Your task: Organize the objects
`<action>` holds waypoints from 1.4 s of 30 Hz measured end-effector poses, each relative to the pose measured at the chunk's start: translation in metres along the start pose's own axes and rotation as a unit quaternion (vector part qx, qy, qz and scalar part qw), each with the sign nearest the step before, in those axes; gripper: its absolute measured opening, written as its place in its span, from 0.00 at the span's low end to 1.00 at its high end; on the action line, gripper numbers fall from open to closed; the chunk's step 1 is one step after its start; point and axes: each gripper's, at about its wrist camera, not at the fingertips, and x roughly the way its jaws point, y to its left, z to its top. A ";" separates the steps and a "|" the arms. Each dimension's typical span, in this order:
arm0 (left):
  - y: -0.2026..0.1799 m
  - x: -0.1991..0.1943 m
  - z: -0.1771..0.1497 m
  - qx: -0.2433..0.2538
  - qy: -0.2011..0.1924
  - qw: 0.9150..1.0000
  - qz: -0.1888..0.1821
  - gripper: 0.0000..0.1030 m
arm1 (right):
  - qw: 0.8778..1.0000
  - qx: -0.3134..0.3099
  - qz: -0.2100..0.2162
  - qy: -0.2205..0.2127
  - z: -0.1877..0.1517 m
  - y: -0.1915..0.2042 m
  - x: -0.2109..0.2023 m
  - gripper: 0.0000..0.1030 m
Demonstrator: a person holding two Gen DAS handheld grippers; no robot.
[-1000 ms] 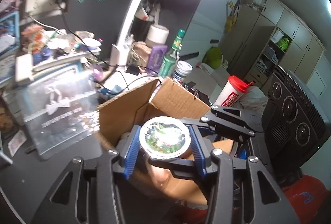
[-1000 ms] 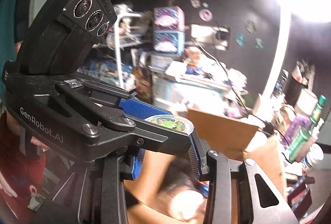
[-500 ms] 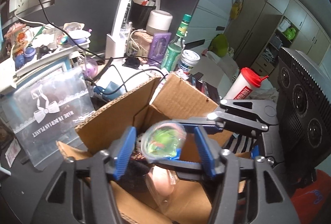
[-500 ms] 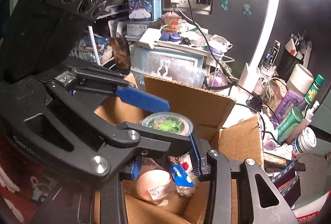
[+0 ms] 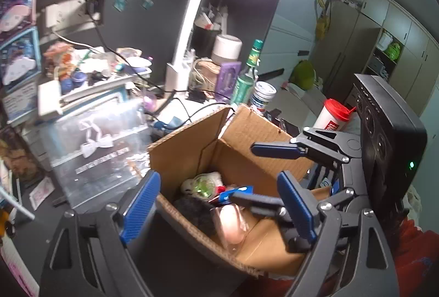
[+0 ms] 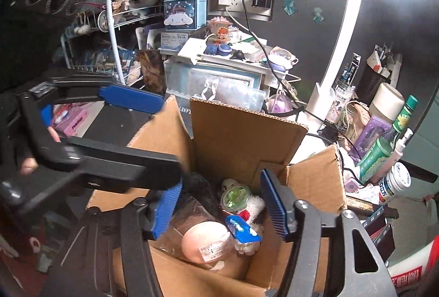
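An open cardboard box (image 5: 192,143) (image 6: 244,132) sits below both grippers. Inside lies a small round container with a green lid (image 5: 203,185) (image 6: 235,195), beside a white plush toy (image 6: 252,205), a wrapped pink round item (image 6: 205,242) (image 5: 231,223), a blue packet (image 6: 242,229) and a dark fuzzy thing (image 5: 193,212). My left gripper (image 5: 216,206) is open and empty over the box's near edge. My right gripper (image 6: 223,208) is open and empty above the box. Each gripper also shows in the other's view, open: the right one (image 5: 277,168), the left one (image 6: 137,118).
A clear plastic drawer unit (image 5: 93,140) stands left of the box. A green bottle (image 5: 247,77), a white jar (image 5: 263,96) and a red-capped bottle (image 5: 333,118) stand behind and right of it. A white lamp post (image 6: 337,50), cables and cluttered shelves fill the back.
Both grippers opened and the green-lidded container dropped from between them into the box. Both grippers now hang empty over the box.
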 end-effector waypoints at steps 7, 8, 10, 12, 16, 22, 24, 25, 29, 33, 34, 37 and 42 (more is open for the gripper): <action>0.004 -0.044 -0.024 -0.005 -0.041 0.998 0.040 0.96 | 1.000 0.007 -0.008 -0.026 0.000 0.014 -0.015 0.69; 0.004 -0.053 -0.030 -0.007 -0.050 0.998 0.047 0.97 | 0.999 0.008 -0.007 -0.032 0.000 0.016 -0.018 0.70; 0.004 -0.065 -0.038 -0.011 -0.063 0.996 0.056 0.99 | 0.999 0.009 -0.007 -0.043 0.000 0.021 -0.023 0.72; 0.003 -0.077 -0.047 -0.017 -0.081 0.994 0.072 0.99 | 0.998 0.008 -0.007 -0.054 0.001 0.025 -0.026 0.80; 0.005 -0.091 -0.063 -0.037 -0.113 0.987 0.112 0.99 | 0.996 0.010 0.003 -0.092 -0.003 0.032 -0.035 0.90; 0.012 -0.098 -0.077 -0.066 -0.140 0.973 0.171 0.99 | 0.990 0.003 0.032 -0.138 -0.007 0.033 -0.043 0.93; 0.014 -0.098 -0.078 -0.074 -0.140 0.971 0.181 0.99 | 0.989 -0.008 0.034 -0.142 -0.006 0.033 -0.043 0.94; 0.015 -0.097 -0.079 -0.077 -0.140 0.970 0.182 0.99 | 0.989 -0.014 0.035 -0.143 -0.006 0.034 -0.043 0.94; 0.015 -0.094 -0.077 -0.079 -0.138 0.968 0.192 0.99 | 0.988 -0.025 0.049 -0.141 -0.005 0.032 -0.040 0.94; 0.015 -0.089 -0.074 -0.078 -0.137 0.966 0.204 0.99 | 0.988 -0.026 0.058 -0.139 -0.007 0.029 -0.038 0.94; 0.015 -0.088 -0.074 -0.079 -0.137 0.966 0.205 0.99 | 0.988 -0.027 0.057 -0.138 -0.007 0.029 -0.037 0.94; 0.016 -0.087 -0.073 -0.079 -0.135 0.965 0.209 0.99 | 0.988 -0.026 0.058 -0.138 -0.008 0.027 -0.037 0.94; 0.018 -0.086 -0.072 -0.080 -0.135 0.964 0.213 0.99 | 0.988 -0.022 0.063 -0.140 -0.008 0.025 -0.035 0.94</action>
